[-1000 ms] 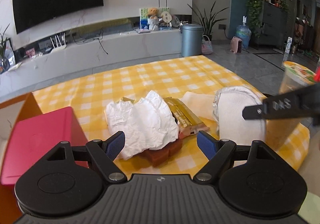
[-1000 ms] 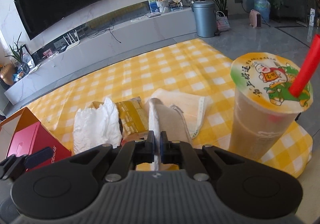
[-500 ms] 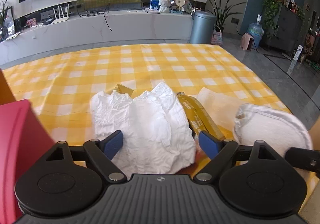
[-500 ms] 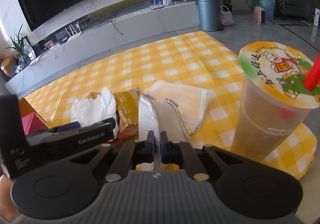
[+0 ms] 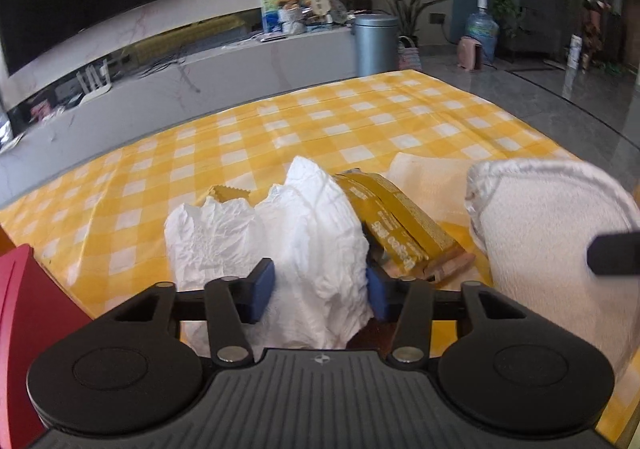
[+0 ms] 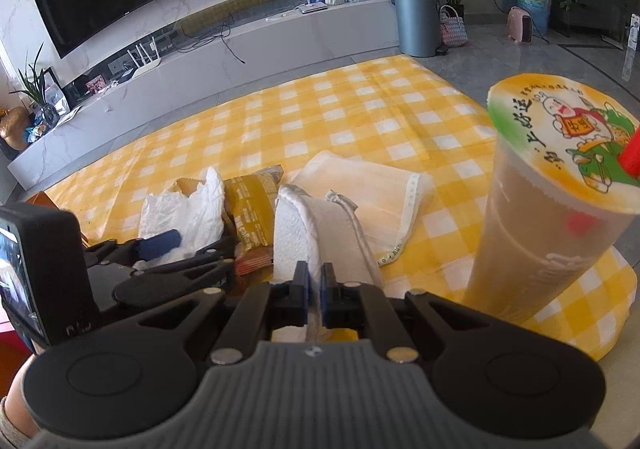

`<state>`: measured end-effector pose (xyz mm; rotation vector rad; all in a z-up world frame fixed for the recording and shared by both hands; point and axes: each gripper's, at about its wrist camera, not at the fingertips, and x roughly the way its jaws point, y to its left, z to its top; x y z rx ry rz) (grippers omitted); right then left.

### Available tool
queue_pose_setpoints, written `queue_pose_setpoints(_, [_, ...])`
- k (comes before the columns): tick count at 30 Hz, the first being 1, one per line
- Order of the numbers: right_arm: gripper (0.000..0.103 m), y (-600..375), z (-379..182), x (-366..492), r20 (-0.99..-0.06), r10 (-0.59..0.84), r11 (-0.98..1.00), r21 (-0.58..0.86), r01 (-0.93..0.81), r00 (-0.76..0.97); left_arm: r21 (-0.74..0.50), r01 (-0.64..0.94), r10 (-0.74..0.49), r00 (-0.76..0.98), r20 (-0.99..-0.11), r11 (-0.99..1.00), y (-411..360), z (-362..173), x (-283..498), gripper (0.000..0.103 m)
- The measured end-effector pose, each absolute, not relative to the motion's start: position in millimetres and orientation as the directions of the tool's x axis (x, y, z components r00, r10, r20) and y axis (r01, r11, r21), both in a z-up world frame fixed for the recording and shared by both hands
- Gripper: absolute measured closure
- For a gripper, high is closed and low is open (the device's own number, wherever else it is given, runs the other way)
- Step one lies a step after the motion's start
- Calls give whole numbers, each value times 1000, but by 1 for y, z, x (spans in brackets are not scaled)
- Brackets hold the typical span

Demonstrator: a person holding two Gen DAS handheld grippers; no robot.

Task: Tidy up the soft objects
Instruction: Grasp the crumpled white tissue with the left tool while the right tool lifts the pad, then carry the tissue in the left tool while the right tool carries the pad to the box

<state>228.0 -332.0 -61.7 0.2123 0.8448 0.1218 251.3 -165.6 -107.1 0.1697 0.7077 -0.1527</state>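
At the far left edge a red box (image 5: 16, 329) was cut off by the frame, so you saw only one corner of it. Your left tool (image 5: 318, 291) had just been closing, and its blue pads (image 5: 262, 289) pressed into both sides of the crumpled white tissue (image 5: 296, 233), which lay on the yellow checked counter (image 5: 280, 129). The tissue's lower folds ran out of sight behind the tool body, and it hid most of a zigzag-edged wrapper (image 5: 230, 193) behind it. Just beside it on the right, the yellow snack packet (image 5: 396, 225) lay partly tucked under the tissue; its print was too blurred to read. Behind that lay a flat cream cloth (image 6: 372, 185), its near part covered by the white slipper (image 6: 304, 233). Your right tool (image 6: 315, 289) was clamped tight on the slipper's edge, holding it up on its side, and the heel end disappeared between the jaws. At the far right the sealed drink cup (image 6: 540, 217) stood upright, its red straw (image 6: 632, 153) cropped by the frame.
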Motion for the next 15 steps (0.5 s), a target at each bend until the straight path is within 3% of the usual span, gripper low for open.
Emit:
queue_pose_setpoints(1, [100,-332,-62,228,-727,190,972,236,-20,660,101,212,-96,753,-651,972,-166,-107,250,62])
queue_pose_setpoints(3, [100,-334,-62,228,-726,193,970,241,-18,660,124,209,-82,763,-642,970,-169,-105,246,87])
queue_pose_setpoints(7, [100,-334,-63,228,-724,197,969,248,-17,661,93,169,-77,782,-618,981,-163,-94,236,92])
queue_pose_setpoints(15, [100,-335,-58,225,-711,198,966,258,-11,675,-61,86,-105,847,-521,994,-140,-47,207,92])
